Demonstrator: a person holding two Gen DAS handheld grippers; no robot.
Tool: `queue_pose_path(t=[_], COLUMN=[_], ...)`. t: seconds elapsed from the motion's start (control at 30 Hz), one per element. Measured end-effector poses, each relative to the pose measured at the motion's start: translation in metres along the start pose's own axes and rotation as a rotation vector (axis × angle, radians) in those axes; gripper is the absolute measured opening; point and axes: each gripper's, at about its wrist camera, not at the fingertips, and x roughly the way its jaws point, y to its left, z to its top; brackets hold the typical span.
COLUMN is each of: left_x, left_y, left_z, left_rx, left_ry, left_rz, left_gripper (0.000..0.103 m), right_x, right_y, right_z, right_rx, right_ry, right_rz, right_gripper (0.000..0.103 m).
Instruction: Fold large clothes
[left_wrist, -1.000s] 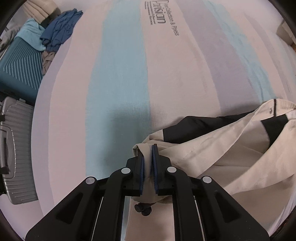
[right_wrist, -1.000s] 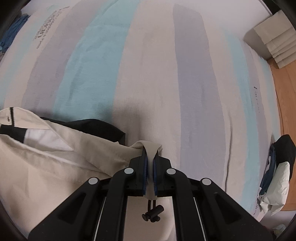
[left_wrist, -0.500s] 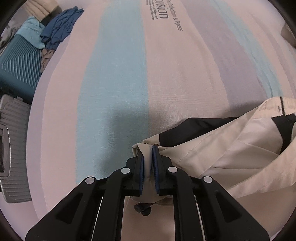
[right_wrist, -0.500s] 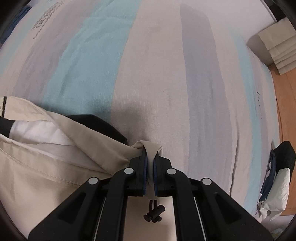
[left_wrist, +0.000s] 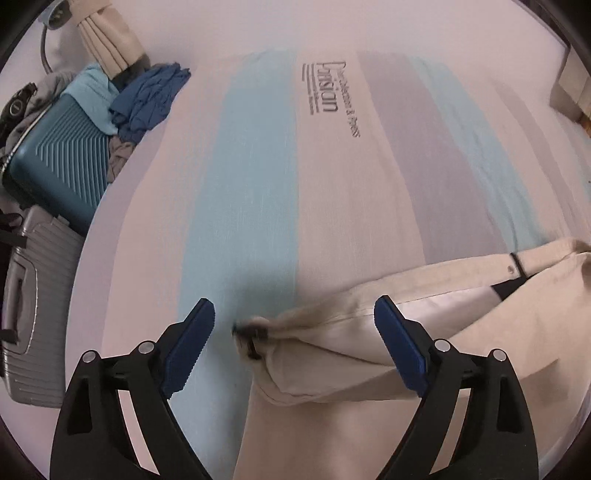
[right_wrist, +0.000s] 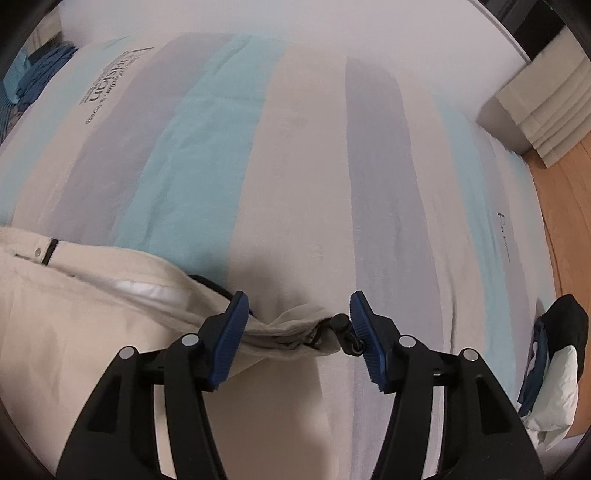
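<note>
Lying between both spread tongs: jacket (left_wrist: 332, 354) | left tongs (left_wrist: 295, 332) released | right tongs (right_wrist: 297, 314) released

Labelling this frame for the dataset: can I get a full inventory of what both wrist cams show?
beige jacket: 1, beige with black panels, on the bedsheet, corners lying between each gripper's open jaws
drawcord toggle: 1, black, at the jacket corner by the right gripper
bedsheet: 1, striped cyan, grey and cream with printed text, covers the bed
teal suitcase: 1, teal, left of the bed
grey suitcase: 1, grey, left of the bed, nearer the camera
clothes pile: 1, blue and light blue, at the far-left bed corner
curtain: 1, cream, far right
wooden floor: orange-brown, right of the bed
left gripper: 1, black with blue pads, open
right gripper: 1, black with blue pads, open
</note>
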Motion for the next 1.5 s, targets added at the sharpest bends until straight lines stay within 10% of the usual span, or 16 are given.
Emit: queue_pose_path(t=[0.4,0.63,1.0,1.37,1.5], left_x=[-0.053,-0.066,0.002,0.028,0.011], left_y=[-0.064,-0.121,-0.149,-0.162,-0.166], left_z=[-0.029,-0.071,-0.099,-0.097,-0.090], left_rx=[0.037,0.044,0.035,0.059,0.028], left_ry=[-0.042,-0.046,0.059,0.160,0.169], left_rz=[-0.147,-0.272,-0.265,-0.220,-0.235], left_gripper=[0.097,0.097,0.098,0.098,0.097], right_x=[-0.050,-0.064,-0.028,-0.027,-0.004], right_y=[0.035,0.067,0.091,0.005,-0.034], right_z=[-0.029,-0.064,-0.094,-0.109,-0.113], right_rx=[-0.011,-0.003,0.016,-0.045,0.047], right_ry=[-0.065,-0.055,0.026,0.087,0.178], right_rz=[0.137,0.208,0.206,0.174,0.303], right_gripper=[0.091,0.092,0.092,0.092,0.095])
